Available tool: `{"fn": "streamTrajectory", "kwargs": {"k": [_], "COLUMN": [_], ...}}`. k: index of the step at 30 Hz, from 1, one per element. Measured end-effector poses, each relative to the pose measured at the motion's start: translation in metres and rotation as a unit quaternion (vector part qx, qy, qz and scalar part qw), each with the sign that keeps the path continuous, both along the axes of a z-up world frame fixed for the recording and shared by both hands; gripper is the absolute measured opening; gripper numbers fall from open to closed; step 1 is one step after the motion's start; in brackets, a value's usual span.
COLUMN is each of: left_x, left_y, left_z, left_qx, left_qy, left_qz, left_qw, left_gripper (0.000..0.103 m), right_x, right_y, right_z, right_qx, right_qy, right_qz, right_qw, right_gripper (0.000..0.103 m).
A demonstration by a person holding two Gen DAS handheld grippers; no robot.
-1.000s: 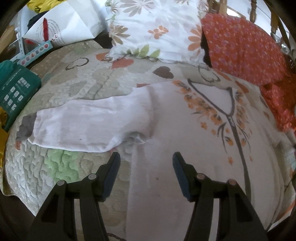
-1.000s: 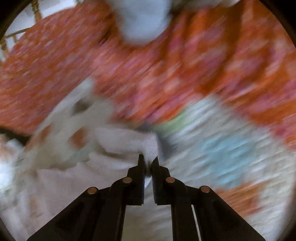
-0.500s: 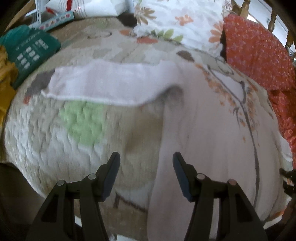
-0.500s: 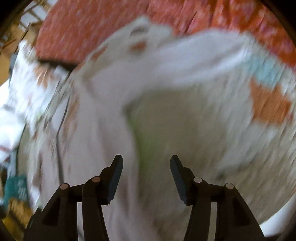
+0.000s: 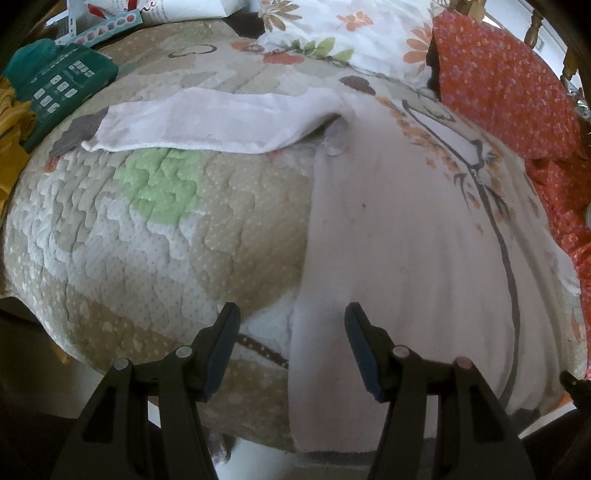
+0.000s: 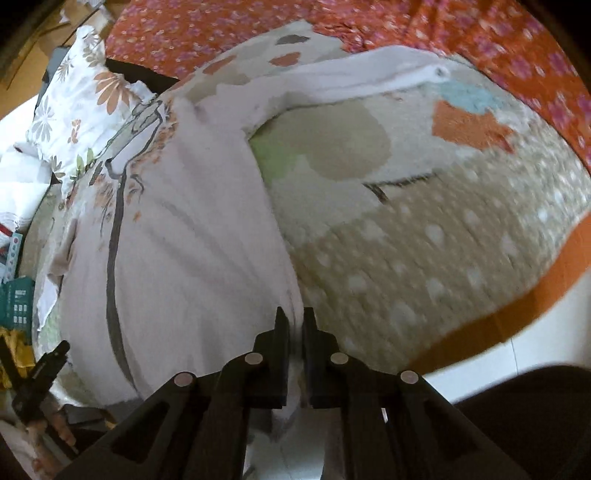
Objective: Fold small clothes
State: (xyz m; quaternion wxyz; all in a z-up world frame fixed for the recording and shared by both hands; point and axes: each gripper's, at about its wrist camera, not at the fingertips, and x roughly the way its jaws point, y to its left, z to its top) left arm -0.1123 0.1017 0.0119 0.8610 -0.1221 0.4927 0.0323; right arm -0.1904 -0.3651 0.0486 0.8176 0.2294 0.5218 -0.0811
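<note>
A white baby garment (image 5: 406, 240) with a grey zip and orange flower print lies flat on the quilted bed cover (image 5: 184, 229). One sleeve (image 5: 207, 122) stretches out to the left. My left gripper (image 5: 291, 310) is open above the garment's lower left edge, and its pads are not pressing the cloth. In the right wrist view the garment (image 6: 184, 240) lies with its other sleeve (image 6: 369, 77) spread toward the top right. My right gripper (image 6: 294, 317) is closing, its pads pinching the garment's lower right edge. The left gripper (image 6: 40, 373) shows at the lower left.
A green box (image 5: 55, 88) and yellow cloth (image 5: 11, 129) lie at the far left. A floral pillow (image 5: 351, 29) and orange flowered fabric (image 5: 498, 74) border the back and right. The bed's near edge drops to a white floor (image 6: 480, 369).
My right gripper let go of the sleeve, opened, swung down to the lower edge and closed on it. My left gripper, still open, moved down toward the garment's near edge.
</note>
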Motion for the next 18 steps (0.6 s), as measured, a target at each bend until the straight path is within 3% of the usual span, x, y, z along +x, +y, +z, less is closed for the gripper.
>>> {"fn": "streamTrajectory", "kwargs": {"k": [4, 8, 13, 18], "left_x": [-0.004, -0.004, 0.001, 0.008], "left_y": [-0.005, -0.018, -0.033, -0.046], "left_z": [0.009, 0.02, 0.025, 0.027], "left_qx": [0.02, 0.045, 0.062, 0.074], "left_qy": [-0.021, -0.044, -0.056, -0.055], "left_qz": [-0.004, -0.021, -0.043, -0.051], "left_qw": [0.9996, 0.9978, 0.9956, 0.9944], "left_gripper": [0.058, 0.059, 0.062, 0.062], "right_x": [-0.008, 0.008, 0.046, 0.094], "right_y": [0.004, 0.02, 0.05, 0.102], "right_z": [0.026, 0.047, 0.054, 0.044], "right_qx": [-0.024, -0.071, -0.052, -0.062], "right_qy": [-0.043, -0.073, -0.091, -0.09], "right_qz": [0.0, 0.029, 0.083, 0.157], "right_qw": [0.999, 0.994, 0.991, 0.982], "right_gripper": [0.015, 0.03, 0.032, 0.044]}}
